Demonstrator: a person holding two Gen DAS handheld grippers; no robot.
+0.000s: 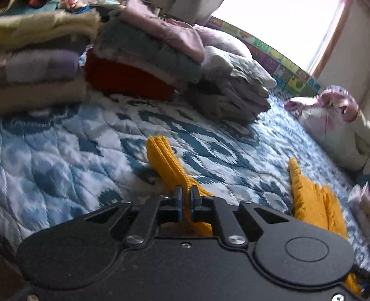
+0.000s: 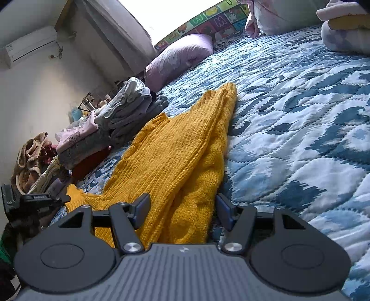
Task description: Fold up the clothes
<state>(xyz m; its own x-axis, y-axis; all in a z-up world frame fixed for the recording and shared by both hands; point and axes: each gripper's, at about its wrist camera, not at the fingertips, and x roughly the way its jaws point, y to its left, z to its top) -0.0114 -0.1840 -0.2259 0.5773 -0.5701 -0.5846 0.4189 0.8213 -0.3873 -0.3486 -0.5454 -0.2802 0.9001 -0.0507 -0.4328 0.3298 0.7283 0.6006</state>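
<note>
The yellow sweater [image 2: 175,148] lies on the bed [image 2: 300,129], near the folded clothes stack [image 2: 120,120]. The left gripper [image 1: 186,196] pinches a fold of the sweater; the right gripper [image 2: 182,208] stands half wide astride its bunched knit

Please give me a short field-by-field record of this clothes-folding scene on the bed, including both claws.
Surface: blue-and-white patterned quilted bedspread
Garment being folded: mustard-yellow cable-knit sweater, lying partly folded on the bedspread
Left claw: shut on a strip of the sweater
Right claw: open, its jaws astride the sweater's near end, no pinch
Finished items: stacks of folded clothes beyond the sweater
Other: lilac pillow by the colourful alphabet mat
</note>
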